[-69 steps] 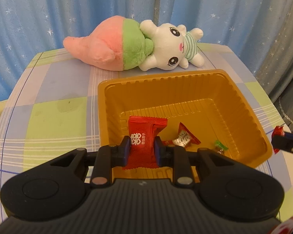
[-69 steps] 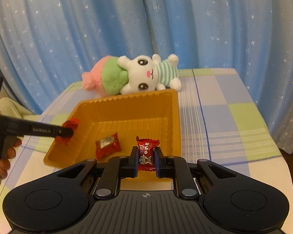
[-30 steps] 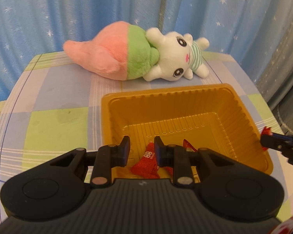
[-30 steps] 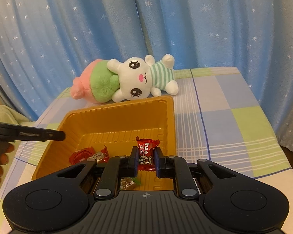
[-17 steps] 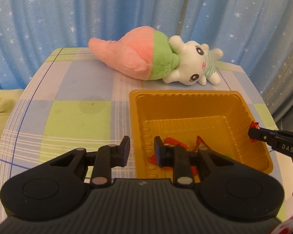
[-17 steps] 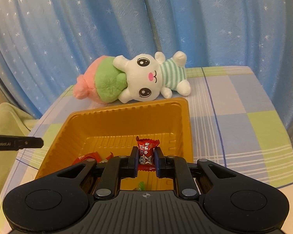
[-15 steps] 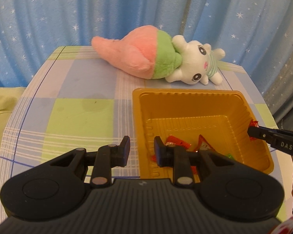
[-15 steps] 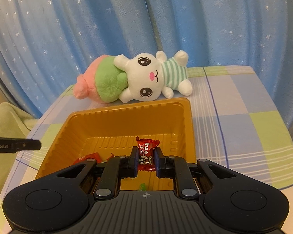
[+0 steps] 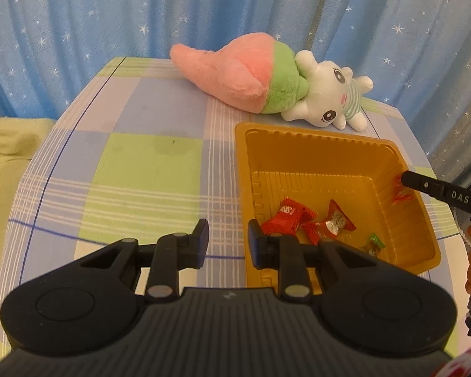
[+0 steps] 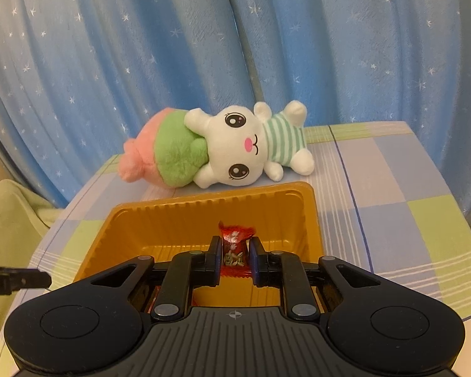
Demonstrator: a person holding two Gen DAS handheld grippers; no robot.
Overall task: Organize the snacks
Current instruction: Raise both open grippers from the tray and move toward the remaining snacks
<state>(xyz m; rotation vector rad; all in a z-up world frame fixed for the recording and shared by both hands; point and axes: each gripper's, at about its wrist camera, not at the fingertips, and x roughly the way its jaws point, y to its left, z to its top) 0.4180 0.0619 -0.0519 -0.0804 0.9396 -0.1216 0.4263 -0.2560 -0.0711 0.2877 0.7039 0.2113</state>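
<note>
red candy (image 10: 235, 245) btwn right gripper (image 10: 235, 259) jaws — opening, over tray (image 10: 311, 216)

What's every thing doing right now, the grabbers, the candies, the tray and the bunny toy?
Left gripper, jaws apart, empty.
Right gripper, jaws just opening, red candy loose between them.
Gold tray, upright, wrapped candies lying inside.
Bunny plush, lying on its side behind the tray.
</note>
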